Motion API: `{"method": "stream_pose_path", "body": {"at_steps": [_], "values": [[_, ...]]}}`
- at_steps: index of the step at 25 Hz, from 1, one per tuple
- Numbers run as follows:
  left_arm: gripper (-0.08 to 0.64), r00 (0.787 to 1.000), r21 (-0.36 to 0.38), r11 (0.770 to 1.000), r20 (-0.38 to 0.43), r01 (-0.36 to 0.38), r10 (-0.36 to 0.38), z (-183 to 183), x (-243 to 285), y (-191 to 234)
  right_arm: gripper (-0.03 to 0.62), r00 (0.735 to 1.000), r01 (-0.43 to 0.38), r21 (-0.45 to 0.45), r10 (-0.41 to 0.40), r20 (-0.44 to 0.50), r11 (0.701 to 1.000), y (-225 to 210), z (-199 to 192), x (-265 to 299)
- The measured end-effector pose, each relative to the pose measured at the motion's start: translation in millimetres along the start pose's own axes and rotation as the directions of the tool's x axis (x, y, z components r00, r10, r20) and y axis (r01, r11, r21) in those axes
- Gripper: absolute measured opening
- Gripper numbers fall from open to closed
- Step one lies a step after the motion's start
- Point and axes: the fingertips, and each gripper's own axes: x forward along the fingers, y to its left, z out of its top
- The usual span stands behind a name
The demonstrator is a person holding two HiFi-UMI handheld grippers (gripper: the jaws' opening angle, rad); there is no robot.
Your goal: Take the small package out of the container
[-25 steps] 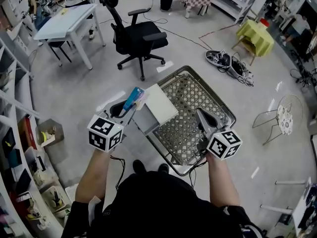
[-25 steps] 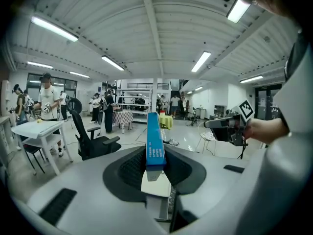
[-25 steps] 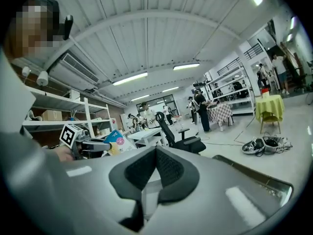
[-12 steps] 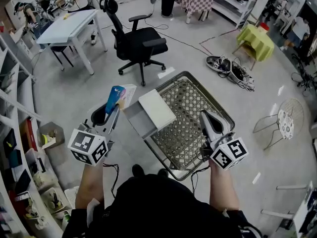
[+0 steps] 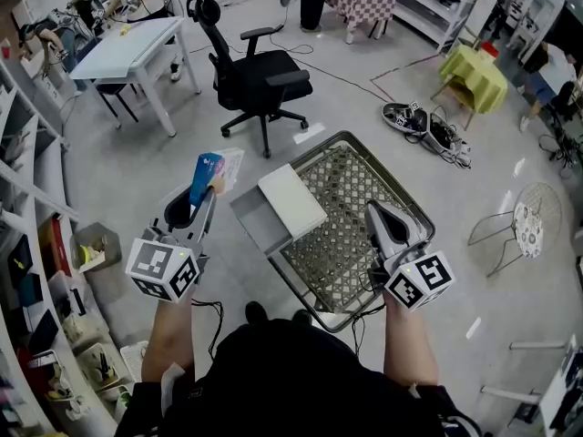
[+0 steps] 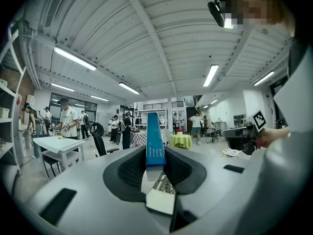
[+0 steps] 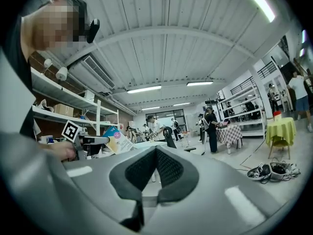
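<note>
Grey concrete floor (image 5: 137,180) is spread under a wire cart (image 5: 414,206). On the cart's near left corner a grey box (image 5: 260,230) is set, with a white lid (image 5: 291,198) laid over its far part. The open near part is seen only as grey walls, and what lies inside cannot be made out. The cart's mesh bed is shown just ahead of the right claw (image 5: 374,211), whose pads are pressed together and empty. The small package (image 5: 208,169), blue with a pale printed face, is out of the box. It is pinched upright by the left claw (image 5: 209,191) and sticks up beyond the tips. The box is found to the right of that claw, apart from it.

A second ago the package was held close against the box's left corner. Since then it has been carried up and off to the left, so that bare floor is now seen between package and box. The right claw has been lifted slightly and is kept over the cart's near rim.

Ahead of the left claw a black office chair (image 5: 260,76) and a white table (image 5: 132,44) are placed, well apart from it. Far ahead of the right claw a pair of shoes (image 5: 424,121) and a yellow-green covered table (image 5: 474,69) are seen. Shelving (image 5: 27,198) is ranged along the left claw's outer side, and the box's left edge is the thing nearest the held package
</note>
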Motion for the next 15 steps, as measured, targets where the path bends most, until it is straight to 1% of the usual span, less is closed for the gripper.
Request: {"method": "stream_pose_path", "body": {"at_steps": [5, 15], "values": [[0.094, 1.0, -0.02, 1.0, 0.016, -0.01, 0.01, -1, -1, 4, 0.008, 1.0, 0.016, 0.008, -0.016, -0.001, 1.0, -4, 0, 4], [0.094, 1.0, -0.023, 1.0, 0.004, -0.002, 0.002, -9, 0, 13, 0.008, 1.0, 0.012, 0.027, -0.012, -0.012, 1.0, 4, -9, 19]]}}
